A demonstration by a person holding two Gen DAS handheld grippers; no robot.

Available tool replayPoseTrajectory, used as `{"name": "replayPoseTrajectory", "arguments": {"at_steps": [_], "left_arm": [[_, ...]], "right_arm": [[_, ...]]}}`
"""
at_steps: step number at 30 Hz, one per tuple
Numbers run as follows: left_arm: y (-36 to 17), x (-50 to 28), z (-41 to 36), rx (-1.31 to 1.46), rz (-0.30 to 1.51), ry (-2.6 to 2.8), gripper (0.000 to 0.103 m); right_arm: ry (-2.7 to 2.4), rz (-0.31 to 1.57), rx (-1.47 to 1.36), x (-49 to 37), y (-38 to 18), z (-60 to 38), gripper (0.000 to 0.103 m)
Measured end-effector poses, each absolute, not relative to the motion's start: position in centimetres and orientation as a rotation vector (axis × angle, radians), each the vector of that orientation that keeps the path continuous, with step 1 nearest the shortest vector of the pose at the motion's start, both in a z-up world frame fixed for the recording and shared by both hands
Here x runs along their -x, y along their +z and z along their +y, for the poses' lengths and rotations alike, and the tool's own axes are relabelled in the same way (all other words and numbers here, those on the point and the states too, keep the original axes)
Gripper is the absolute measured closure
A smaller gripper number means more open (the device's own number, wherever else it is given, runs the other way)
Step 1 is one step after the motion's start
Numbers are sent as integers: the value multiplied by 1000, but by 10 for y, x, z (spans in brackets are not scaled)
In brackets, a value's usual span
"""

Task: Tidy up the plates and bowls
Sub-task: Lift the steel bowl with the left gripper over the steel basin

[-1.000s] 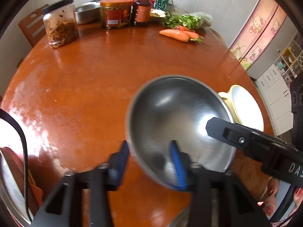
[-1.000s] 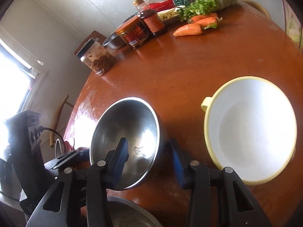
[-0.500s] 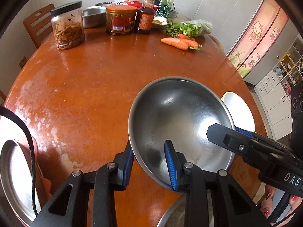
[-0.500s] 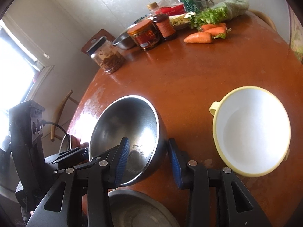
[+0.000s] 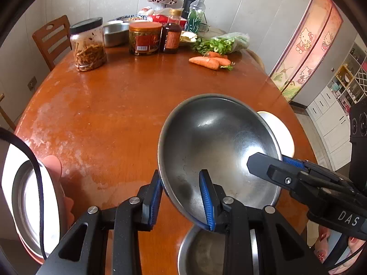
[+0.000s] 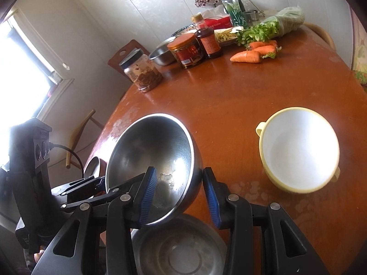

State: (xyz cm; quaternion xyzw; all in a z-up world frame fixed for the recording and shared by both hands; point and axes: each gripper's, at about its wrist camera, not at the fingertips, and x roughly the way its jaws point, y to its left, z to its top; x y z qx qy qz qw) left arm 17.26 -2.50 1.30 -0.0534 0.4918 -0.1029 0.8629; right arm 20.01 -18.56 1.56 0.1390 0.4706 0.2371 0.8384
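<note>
A steel bowl (image 5: 218,142) hangs tilted above the table's near edge, also in the right wrist view (image 6: 156,155). My left gripper (image 5: 181,201) is shut on its near rim. My right gripper (image 6: 179,194) straddles the opposite rim with a visible gap at the outer pad, so it is open. A second steel bowl (image 6: 181,249) sits right below, also in the left wrist view (image 5: 204,252). A yellow-rimmed white bowl (image 6: 300,149) stands on the table to the right. A steel plate on a pink plate (image 5: 29,206) lies at the left edge.
Jars (image 5: 88,43), a sauce bottle (image 5: 170,32), a steel basin (image 5: 114,33), greens and carrots (image 5: 211,60) crowd the table's far side. A wooden chair (image 5: 51,39) stands behind the table (image 5: 119,105).
The steel bowl has risen and come back toward the near edge, now over the second steel bowl. My left gripper closed on its rim.
</note>
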Motion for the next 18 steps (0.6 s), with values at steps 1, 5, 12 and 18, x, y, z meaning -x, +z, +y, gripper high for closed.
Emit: {"name": "replayPoseTrajectory", "arguments": {"at_steps": [1, 5, 12, 18], "left_arm": [[15, -170, -26, 108, 1028, -216, 70], [20, -156, -31, 94, 1014, -214, 70], [21, -132, -41, 74, 1010, -222, 70], [21, -111, -48, 59, 1000, -232, 70]], "right_arm": [[500, 993, -295, -197, 17, -186, 60], [500, 977, -288, -182, 23, -188, 60], [498, 950, -282, -153, 28, -195, 60], [486, 944, -284, -132, 27, -201, 59]]}}
